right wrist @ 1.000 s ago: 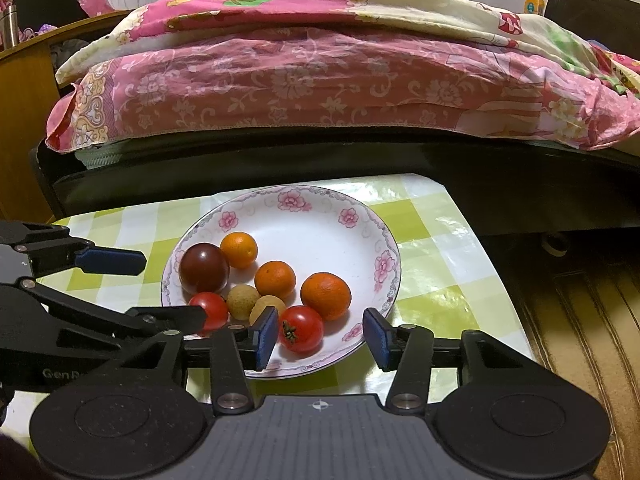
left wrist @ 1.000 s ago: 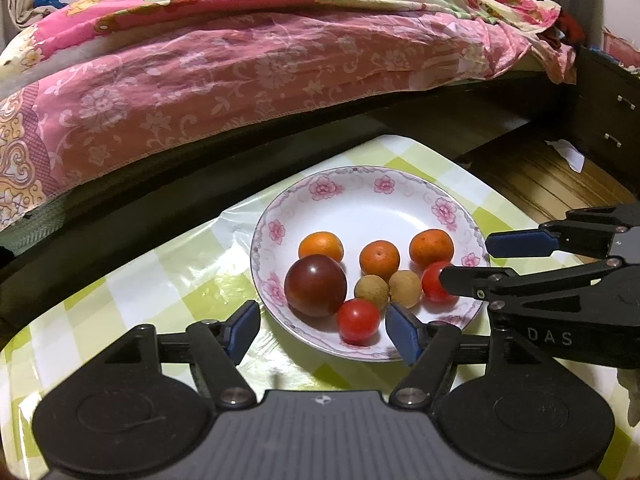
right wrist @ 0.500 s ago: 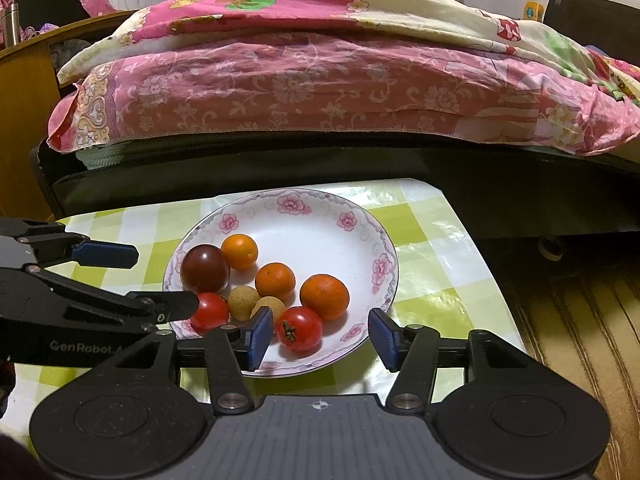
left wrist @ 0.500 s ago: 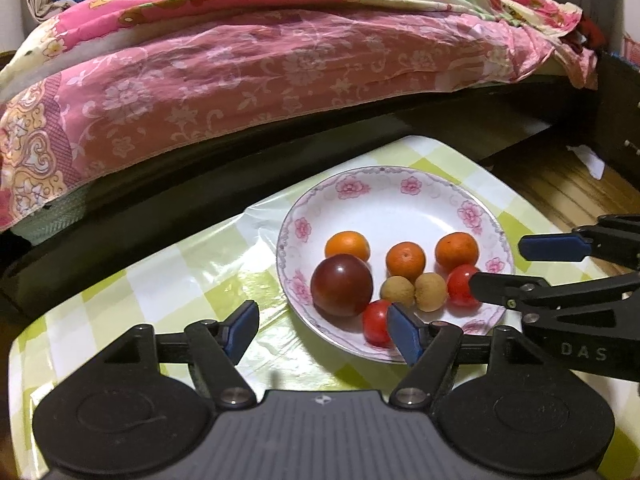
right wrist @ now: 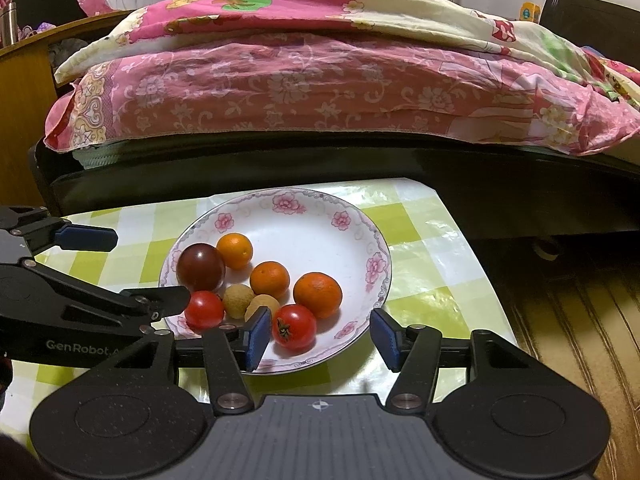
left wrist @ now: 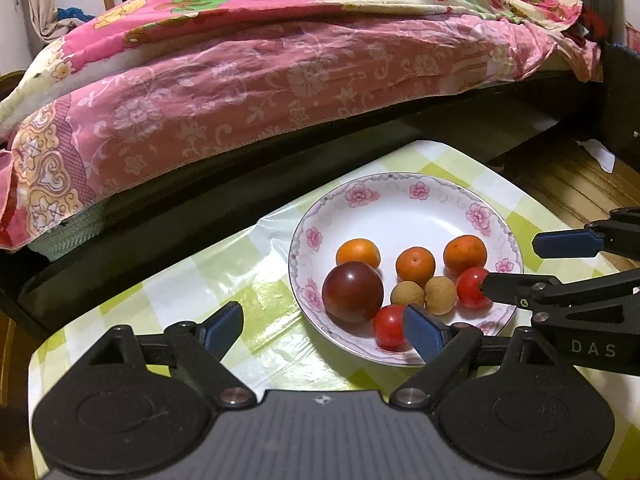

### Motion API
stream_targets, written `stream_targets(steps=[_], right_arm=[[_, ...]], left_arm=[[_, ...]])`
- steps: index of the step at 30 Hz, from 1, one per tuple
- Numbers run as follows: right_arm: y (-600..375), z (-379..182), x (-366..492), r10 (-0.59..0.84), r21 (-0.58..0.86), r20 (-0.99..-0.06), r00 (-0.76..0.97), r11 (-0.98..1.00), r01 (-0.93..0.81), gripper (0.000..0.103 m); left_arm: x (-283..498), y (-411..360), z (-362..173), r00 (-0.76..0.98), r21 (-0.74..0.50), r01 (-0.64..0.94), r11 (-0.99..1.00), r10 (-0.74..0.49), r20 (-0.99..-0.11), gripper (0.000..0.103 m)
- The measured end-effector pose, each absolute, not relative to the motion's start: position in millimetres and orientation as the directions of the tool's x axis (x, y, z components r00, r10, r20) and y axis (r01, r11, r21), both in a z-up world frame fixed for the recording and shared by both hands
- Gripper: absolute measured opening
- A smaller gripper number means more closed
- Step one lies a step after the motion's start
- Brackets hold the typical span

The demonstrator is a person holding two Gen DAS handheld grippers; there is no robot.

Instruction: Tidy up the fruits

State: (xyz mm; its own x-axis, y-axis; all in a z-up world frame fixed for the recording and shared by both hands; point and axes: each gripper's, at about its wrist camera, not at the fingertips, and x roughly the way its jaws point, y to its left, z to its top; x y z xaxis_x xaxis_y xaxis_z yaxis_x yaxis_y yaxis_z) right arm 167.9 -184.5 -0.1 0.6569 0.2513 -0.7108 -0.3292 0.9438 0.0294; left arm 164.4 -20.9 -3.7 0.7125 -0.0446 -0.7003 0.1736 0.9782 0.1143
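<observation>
Right wrist view: both hand-held grippers, right and left, released and empty, have backed slightly from plate, lower centre; eight fruits arranged, sorting apparently complete.

Both tools are matte black plastic. The left gripper has a ribbed grey-black centre plate, two round side discs, silver screws and blue pads on its fingers. The right gripper looks alike; white lettering marks each one's side.
</observation>
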Motion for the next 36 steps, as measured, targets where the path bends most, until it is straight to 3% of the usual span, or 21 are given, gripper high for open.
stream_targets(steps=[14, 36], right_arm=[[-183.5, 5.2, 157.4, 0.259, 0.028, -0.703, 0.663, 0.941, -0.337, 0.054], [-182.5, 18.9, 135.4, 0.249, 0.029, -0.695, 0.674, 0.947, -0.320, 0.057]], left_arm=[[152.8, -8.4, 2.5, 0.707, 0.060, 0.131, 0.990, -0.051, -0.705, 0.102], [125.7, -5.6, 11.7, 0.708, 0.052, 0.096, 0.994, -0.032, -0.705, 0.103]])
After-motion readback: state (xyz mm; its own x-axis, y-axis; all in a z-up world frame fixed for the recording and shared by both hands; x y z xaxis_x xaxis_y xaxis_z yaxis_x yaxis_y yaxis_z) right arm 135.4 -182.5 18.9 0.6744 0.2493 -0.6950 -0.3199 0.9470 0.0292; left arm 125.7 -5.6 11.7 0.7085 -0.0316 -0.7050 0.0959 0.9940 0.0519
